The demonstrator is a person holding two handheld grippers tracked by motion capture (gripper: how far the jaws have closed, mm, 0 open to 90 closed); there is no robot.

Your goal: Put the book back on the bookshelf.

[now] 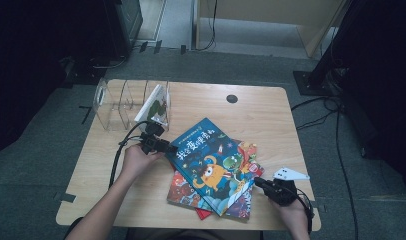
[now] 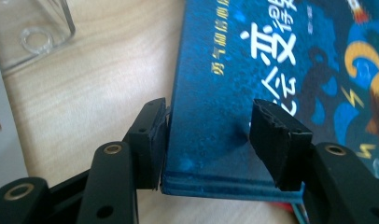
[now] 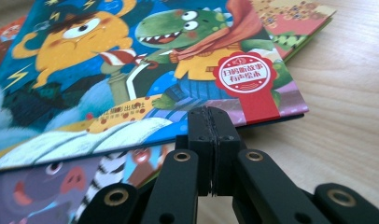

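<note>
Landmark: the blue book (image 1: pixel 211 162), the top one of a fanned stack on the wooden counter (image 1: pixel 271 120); I placed everything else against it.
Left arm: my forearm came up from the near edge of the counter toward the blue book's far-left corner, my left hand (image 1: pixel 136 161) wrapped around the tool.
Left hand-held gripper (image 1: pixel 163 146): I held it level at that corner. In the left gripper view its jaws stood apart with the corner (image 2: pixel 201 140) between them, one pad against the spine edge, the other over the cover; I could not tell whether that pad pressed down.
Right arm: my right hand (image 1: pixel 293 212) sat at the near-right corner of the blue book, wrist low over the counter.
Right hand-held gripper (image 1: pixel 258 182): I had its jaws fully closed, pad against pad with nothing between, tips at the blue book's near edge (image 3: pixel 211 122).
Writing: large white Chinese characters ran along the blue book's cover (image 2: pixel 271 51), with a smaller yellow line beside the spine. A red seal (image 3: pixel 243 73) with white Chinese characters sat near the closed tips.
Other books: more picture books (image 1: pixel 188 192) lay under the blue book.
Clear rack (image 1: pixel 126 102): it stood beyond the blue book's far-left corner, one book (image 1: pixel 153 106) upright in it.
</note>
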